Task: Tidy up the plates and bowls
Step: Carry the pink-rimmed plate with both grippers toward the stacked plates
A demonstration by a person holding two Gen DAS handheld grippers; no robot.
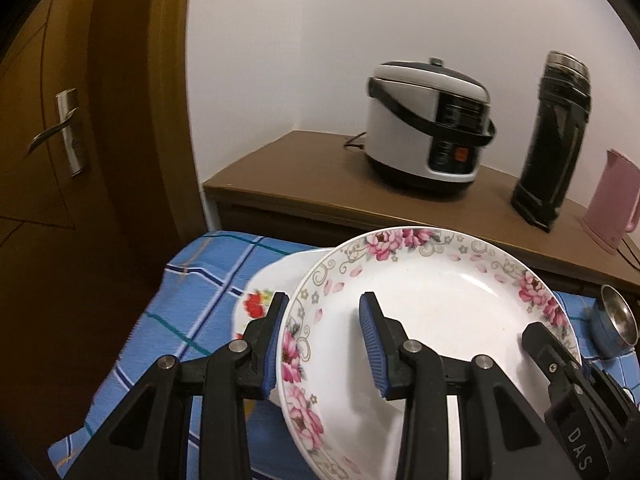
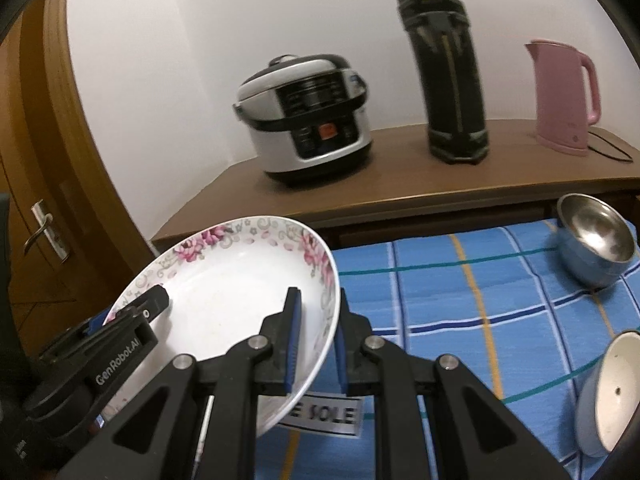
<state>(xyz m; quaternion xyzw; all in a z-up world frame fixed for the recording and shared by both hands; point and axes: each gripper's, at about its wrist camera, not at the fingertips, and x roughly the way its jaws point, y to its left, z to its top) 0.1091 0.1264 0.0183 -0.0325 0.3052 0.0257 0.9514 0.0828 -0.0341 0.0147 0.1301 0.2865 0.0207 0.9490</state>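
A white deep plate with pink flowers on its rim (image 1: 432, 304) (image 2: 224, 272) hangs above the blue checked cloth, held from two sides. My left gripper (image 1: 324, 340) is shut on its left rim, one pad inside the dish and one under the edge. My right gripper (image 2: 316, 344) is shut on the right rim in the same way. Each gripper shows in the other's view, the right gripper (image 1: 538, 340) at the plate's right, the left gripper (image 2: 154, 300) at its left. Below lies a second white plate with red flowers (image 1: 260, 292), partly hidden.
A steel bowl with a blue outside (image 2: 596, 240) (image 1: 616, 320) stands on the cloth (image 2: 460, 288) at the right. A pale bowl (image 2: 612, 392) lies tilted at the near right. A rice cooker (image 2: 304, 120), a black flask (image 2: 452, 80) and a pink kettle (image 2: 564, 96) stand on the wooden cabinet behind.
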